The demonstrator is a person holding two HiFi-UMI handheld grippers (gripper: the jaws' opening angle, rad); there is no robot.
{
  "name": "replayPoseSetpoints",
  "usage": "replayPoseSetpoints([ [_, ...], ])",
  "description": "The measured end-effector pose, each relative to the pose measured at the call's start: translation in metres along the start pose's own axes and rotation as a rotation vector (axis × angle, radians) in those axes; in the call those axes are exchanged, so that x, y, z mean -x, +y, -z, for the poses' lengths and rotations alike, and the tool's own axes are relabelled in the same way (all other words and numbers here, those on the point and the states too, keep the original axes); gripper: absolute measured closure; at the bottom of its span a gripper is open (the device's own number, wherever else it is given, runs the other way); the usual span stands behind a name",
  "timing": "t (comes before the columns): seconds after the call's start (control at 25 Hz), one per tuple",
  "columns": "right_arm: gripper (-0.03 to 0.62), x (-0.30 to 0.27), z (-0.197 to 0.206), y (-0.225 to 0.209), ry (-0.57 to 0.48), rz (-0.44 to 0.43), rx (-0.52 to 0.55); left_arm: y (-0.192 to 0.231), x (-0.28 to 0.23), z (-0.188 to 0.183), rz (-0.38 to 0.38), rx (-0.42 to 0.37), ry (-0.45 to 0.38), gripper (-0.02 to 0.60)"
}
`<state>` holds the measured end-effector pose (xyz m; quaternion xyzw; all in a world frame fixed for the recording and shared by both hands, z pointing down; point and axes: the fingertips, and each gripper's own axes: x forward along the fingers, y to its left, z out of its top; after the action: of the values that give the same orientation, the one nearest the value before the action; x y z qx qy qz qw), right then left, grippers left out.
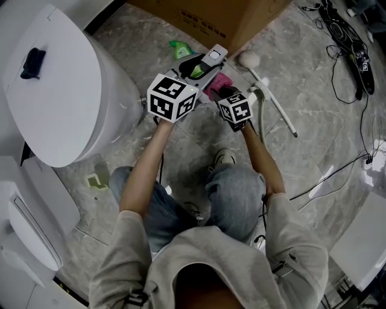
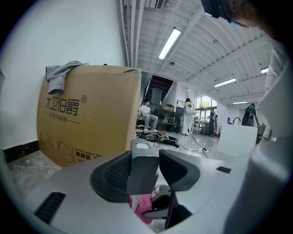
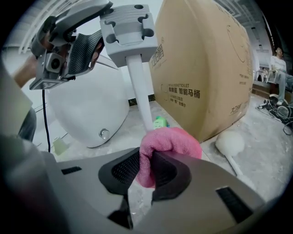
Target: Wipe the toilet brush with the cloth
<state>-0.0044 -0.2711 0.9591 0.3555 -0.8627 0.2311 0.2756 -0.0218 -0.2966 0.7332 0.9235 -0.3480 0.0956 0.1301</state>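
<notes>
The toilet brush stands upright: a grey handle top (image 3: 129,32) on a white shaft (image 3: 139,87), with its lower end hidden. My left gripper (image 2: 145,171) is shut on that grey top (image 2: 144,167), seen in the head view as the left gripper (image 1: 205,63) above the person's knees. My right gripper (image 3: 146,171) is shut on the pink cloth (image 3: 169,146), which is folded around the shaft below the handle. In the head view the cloth (image 1: 218,81) shows just ahead of the right gripper (image 1: 221,90).
A white toilet (image 1: 54,84) stands at the left and a big cardboard box (image 1: 223,18) behind the grippers. A green bottle (image 1: 179,48) and a white round-headed stick (image 1: 271,96) lie on the marble floor. Cables (image 1: 350,54) trail at the right.
</notes>
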Motion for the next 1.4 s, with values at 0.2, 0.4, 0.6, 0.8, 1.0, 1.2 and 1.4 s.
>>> replayPoseSetpoints([
  [0.2, 0.508, 0.012, -0.007, -0.002, -0.029, 0.019, 0.003, 0.0, 0.0, 0.001, -0.003, -0.003, -0.004, 0.373],
  [0.4, 0.508, 0.023, -0.016, -0.005, -0.048, 0.032, 0.02, 0.002, 0.001, 0.003, -0.017, -0.007, -0.001, 0.347],
  [0.6, 0.508, 0.03, -0.015, -0.006, -0.055, 0.049, 0.018, 0.001, 0.009, 0.0, -0.005, 0.003, -0.023, 0.281],
  [0.8, 0.508, 0.039, -0.019, -0.006, -0.081, 0.068, 0.022, 0.014, 0.025, 0.0, -0.052, 0.023, -0.053, 0.278],
  [1.0, 0.508, 0.056, -0.021, -0.016, -0.123, 0.104, 0.01, 0.041, 0.037, 0.021, -0.139, 0.051, -0.043, 0.278],
  [1.2, 0.508, 0.082, -0.026, -0.045, -0.194, 0.191, -0.038, 0.073, 0.042, 0.05, -0.275, 0.052, -0.03, 0.438],
  [1.4, 0.508, 0.102, -0.031, -0.067, -0.226, 0.235, -0.077, 0.087, 0.046, 0.06, -0.365, 0.043, -0.027, 0.563],
])
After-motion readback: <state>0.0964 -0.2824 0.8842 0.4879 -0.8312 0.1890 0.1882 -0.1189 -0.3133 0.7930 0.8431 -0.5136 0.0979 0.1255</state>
